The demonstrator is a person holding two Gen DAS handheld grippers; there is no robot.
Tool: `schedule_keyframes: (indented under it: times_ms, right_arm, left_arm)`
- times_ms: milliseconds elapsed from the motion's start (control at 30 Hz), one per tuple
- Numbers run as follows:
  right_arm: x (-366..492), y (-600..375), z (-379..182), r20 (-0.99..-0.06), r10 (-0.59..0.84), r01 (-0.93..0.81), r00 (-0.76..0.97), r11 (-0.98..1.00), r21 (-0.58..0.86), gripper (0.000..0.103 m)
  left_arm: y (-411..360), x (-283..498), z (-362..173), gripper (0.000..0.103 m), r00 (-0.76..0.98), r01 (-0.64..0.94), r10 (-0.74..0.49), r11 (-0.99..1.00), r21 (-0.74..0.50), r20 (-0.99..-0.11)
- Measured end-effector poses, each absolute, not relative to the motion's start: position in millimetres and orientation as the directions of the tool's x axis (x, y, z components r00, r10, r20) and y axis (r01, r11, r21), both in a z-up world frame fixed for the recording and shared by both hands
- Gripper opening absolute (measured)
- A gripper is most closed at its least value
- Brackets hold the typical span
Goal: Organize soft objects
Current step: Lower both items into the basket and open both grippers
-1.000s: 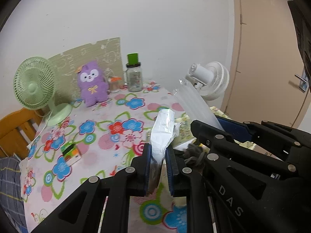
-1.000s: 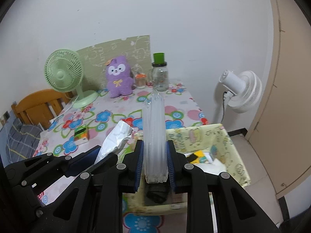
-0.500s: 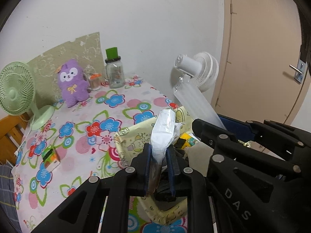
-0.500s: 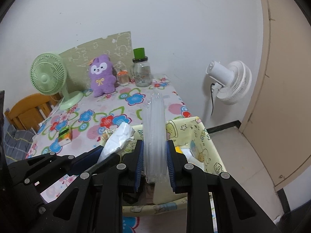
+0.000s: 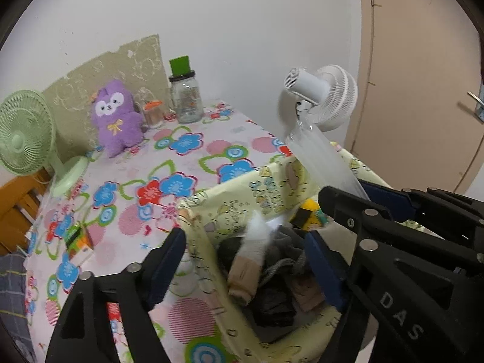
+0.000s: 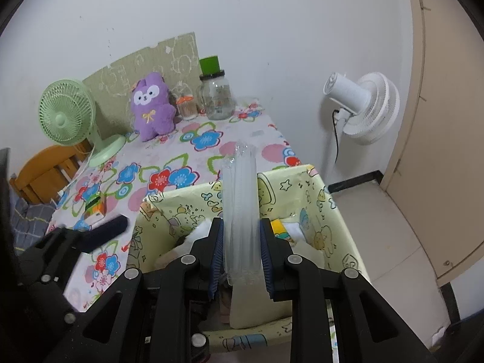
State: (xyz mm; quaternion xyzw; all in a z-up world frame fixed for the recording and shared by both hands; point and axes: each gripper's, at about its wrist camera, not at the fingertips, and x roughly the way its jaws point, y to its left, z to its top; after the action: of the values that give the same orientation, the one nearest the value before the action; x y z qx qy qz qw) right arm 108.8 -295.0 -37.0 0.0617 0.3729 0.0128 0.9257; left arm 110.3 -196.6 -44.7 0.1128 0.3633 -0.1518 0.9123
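Left gripper (image 5: 242, 260) jaws just sprang wide, white packet (image 5: 255, 240) dropping into the yellow fabric bin (image 6: 302, 187); right gripper (image 6: 241, 254) pinches the clear plastic sleeve (image 6: 240, 199) above it, which may snag the bin's rim on release.

Glossy clear plastic sleeve (image 6: 240, 211), fuzzy plush toy (image 5: 116, 118)

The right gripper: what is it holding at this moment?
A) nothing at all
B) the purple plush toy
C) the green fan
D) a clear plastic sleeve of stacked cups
D: the right gripper has its pads pressed on both sides of the clear sleeve, which stands up between them above the yellow bin.
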Motion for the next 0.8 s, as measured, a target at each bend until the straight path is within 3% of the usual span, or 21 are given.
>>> schedule_keyframes:
  times_ms: [167,233,333,567,800]
  right_arm:
    - [115,-293,-46,-0.709,0.074,0.032,0.701,0.99,0.134,0.033]
    - [118,-293,-48,-0.723,0.073,0.036,0.687,0.99,0.134,0.057]
    - [119,-293,-48,-0.729,0.044,0.055,0.683,0.992,0.112,0.071]
    - [111,-289,-40,-0.714,0.03,0.07,0.7,0.992,0.11,0.083]
    - [96,-273,-25,-0.682,0.038,0.049,0.73,0.993,0.107,0.092]
  left_arm:
    - [-192,113,-46,0.091,0.689,0.349,-0.178,0.931,0.107,-0.702]
    - [-191,115,-47,0.091,0.688,0.345,-0.168,0.932,0.114,-0.706]
    - [-187,116,-48,0.091,0.688,0.335,-0.158,0.935,0.116,-0.708]
    - [-174,113,-41,0.092,0.681,0.329,-0.184,0.942,0.072,-0.709]
    - [-159,99,-28,0.097,0.718,0.297,-0.151,0.949,0.103,-0.679]
